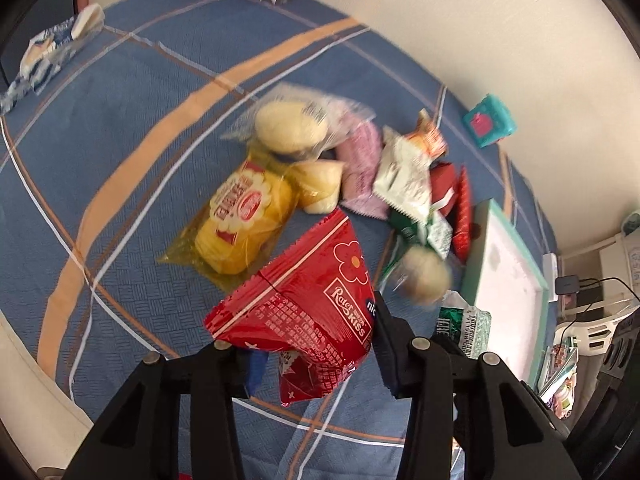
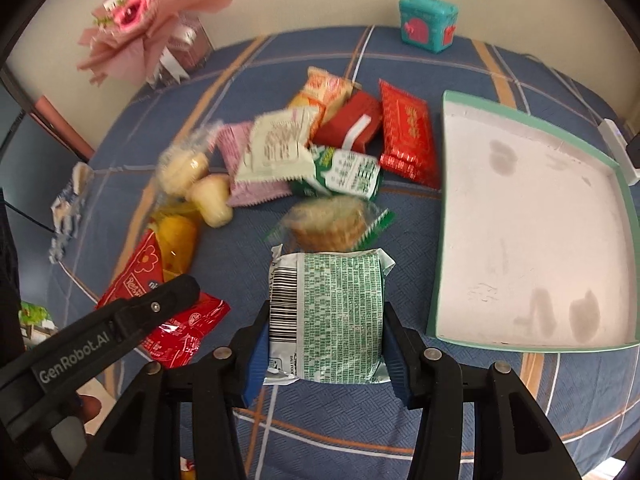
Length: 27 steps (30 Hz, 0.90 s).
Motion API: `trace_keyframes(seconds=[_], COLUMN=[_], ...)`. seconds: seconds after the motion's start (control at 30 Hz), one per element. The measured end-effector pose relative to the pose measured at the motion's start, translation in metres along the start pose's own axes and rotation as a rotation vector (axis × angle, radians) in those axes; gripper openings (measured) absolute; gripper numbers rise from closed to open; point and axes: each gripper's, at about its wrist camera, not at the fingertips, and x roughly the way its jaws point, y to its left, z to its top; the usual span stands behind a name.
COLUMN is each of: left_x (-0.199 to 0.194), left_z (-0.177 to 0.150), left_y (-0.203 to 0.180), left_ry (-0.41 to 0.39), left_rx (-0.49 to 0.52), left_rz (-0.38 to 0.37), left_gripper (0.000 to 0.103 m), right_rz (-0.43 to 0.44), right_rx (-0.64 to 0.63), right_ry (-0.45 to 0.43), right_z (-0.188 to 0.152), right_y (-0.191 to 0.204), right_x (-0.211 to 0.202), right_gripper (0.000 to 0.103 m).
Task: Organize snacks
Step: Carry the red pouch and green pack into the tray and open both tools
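Pinching the red snack packet (image 1: 308,312) by one crumpled end, your left hand-held gripper (image 1: 308,356) holds it above the blue checked surface (image 1: 120,160) — it could slip free. Your right hand-held gripper (image 2: 326,344) clamps the green-printed packet (image 2: 332,312) beside the empty tray (image 2: 532,216) — squeeze harder and its contents may crush.

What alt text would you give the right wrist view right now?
The right gripper is clamped on a green-and-white snack packet above the blue plaid cloth. An empty teal-rimmed tray lies to its right, a snack pile lies beyond, and the left gripper holds a red packet.
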Motion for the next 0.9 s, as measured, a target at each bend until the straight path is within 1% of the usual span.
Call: trace_keyframes(seconds=[0.13,0.2,0.27,0.4,0.6,0.73,0.9], left_x=[-0.017,-0.021,-0.017,-0.013,0.007,0.022,0.048], left_z=[0.000,0.004,0.009,0.010,0.010,0.013,0.015], left_y=[-0.008,-0.012,-0.023,-0.052,-0.113,-0.151,-0.198], left_ry=[-0.042,-0.050,-0.041,-0.022,0.024,0.037,0.052], left_rx=[0.012,0.033,0.050,0.125,0.270,0.348,0.428], left_rz=[-0.017,-0.011,-0.016,-0.036,-0.067,-0.087,-0.121], left_gripper=[0.047,0.047,0.047,0.047,0.047,0.047,0.047], right_rz=[0.008,0.012,-0.004,-0.059,-0.196,-0.210,-0.262], right_rx=[0.011,0.019,0.034,0.119,0.275,0.368,0.461], right_ry=[-0.048,-0.059,-0.062,-0.068,-0.113,-0.134,-0.164], right_z=[-0.001,0.000,-0.002,0.008,0.021,0.027,0.035], right_y=[-0.005,-0.009,-0.013,-0.044,-0.101,-0.136,-0.178], right_x=[-0.016,-0.021,-0.027,-0.031,-0.029,-0.031,-0.034], right_gripper=[0.053,0.053,0.053,0.053,0.053,0.053,0.053])
